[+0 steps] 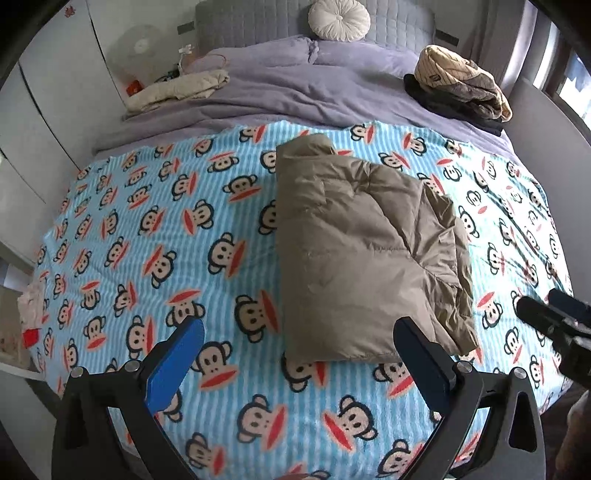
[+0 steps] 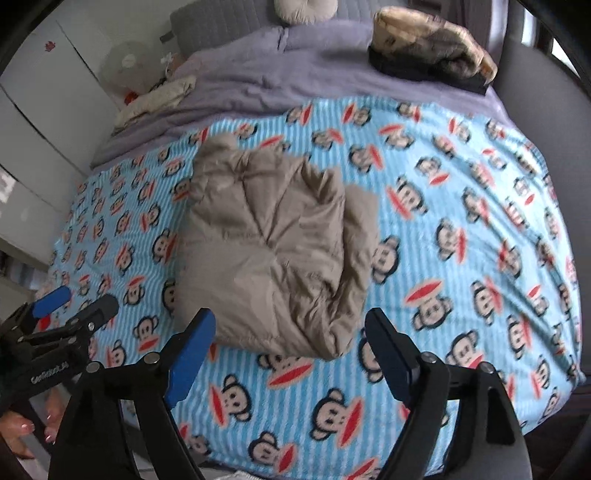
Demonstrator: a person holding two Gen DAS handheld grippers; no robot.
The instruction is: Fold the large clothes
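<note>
So both grippers are up off the bed and holding nothing. The left gripper (image 1: pixel 299 343) has its jaws spread about as wide as they go, blue pad (image 1: pixel 173 369) on one finger and the darker pad on the other, with only blanket and the near edge of the jacket showing through the gap. The right gripper (image 2: pixel 290 339) is spread wide too, its blue-padded fingers (image 2: pixel 188 354) apart with nothing pinched between them; the jacket's near corner shows in the gap but neither pad is touching it.

The tan puffer jacket (image 1: pixel 365 251) is lying folded into a chunky rectangle in the middle of the monkey-print blanket (image 1: pixel 147 229), free of both tools. Its right side is bunched up in layered folds, and a rounded bit sticks out at the far end.

From the right wrist view the left gripper (image 2: pixel 70 306) shows at the near left, with a hand (image 2: pixel 22 432) wrapped round its handle. From the left view the right gripper pokes in at the right edge, well clear of the jacket.

Further back, the purple duvet (image 1: pixel 295 85) covers the head of the bed. A stack of folded clothes (image 1: pixel 458 88) sits on its far right, a cream folded garment (image 1: pixel 181 90) on its far left, and a round white cushion (image 1: pixel 338 18) leans against the grey headboard (image 1: pixel 399 22).
</note>
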